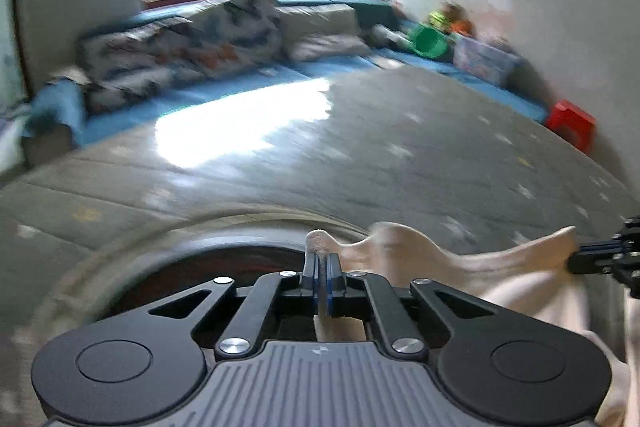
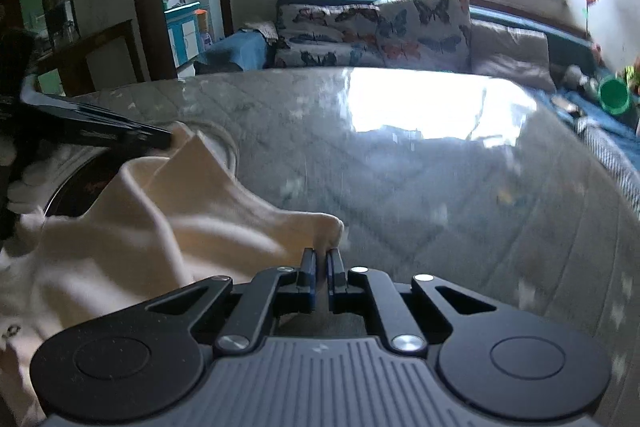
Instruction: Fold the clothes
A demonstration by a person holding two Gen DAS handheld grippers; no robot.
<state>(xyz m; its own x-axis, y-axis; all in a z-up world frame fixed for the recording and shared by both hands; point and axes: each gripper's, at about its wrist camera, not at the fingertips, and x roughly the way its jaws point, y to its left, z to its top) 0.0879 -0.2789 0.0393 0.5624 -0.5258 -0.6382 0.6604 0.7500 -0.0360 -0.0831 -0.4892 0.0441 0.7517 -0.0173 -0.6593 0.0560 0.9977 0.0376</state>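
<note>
A cream garment (image 1: 404,255) hangs stretched between both grippers above a grey quilted bed cover (image 1: 360,155). My left gripper (image 1: 321,259) is shut on one edge of the cloth, which pokes up between its fingers. In the left wrist view, the right gripper (image 1: 576,261) grips the cloth's other end at the right edge. In the right wrist view, my right gripper (image 2: 321,254) is shut on a corner of the cream garment (image 2: 152,227). The left gripper (image 2: 166,139) pinches the far corner at the left. The cloth sags in folds between them.
A dark round basin (image 1: 224,259) lies under the cloth on the cover. Butterfly-print cushions (image 2: 376,31) and a grey pillow (image 2: 508,47) lie behind on a blue mat. A green bucket (image 2: 614,94), a red stool (image 1: 572,123) and toys stand by the right wall.
</note>
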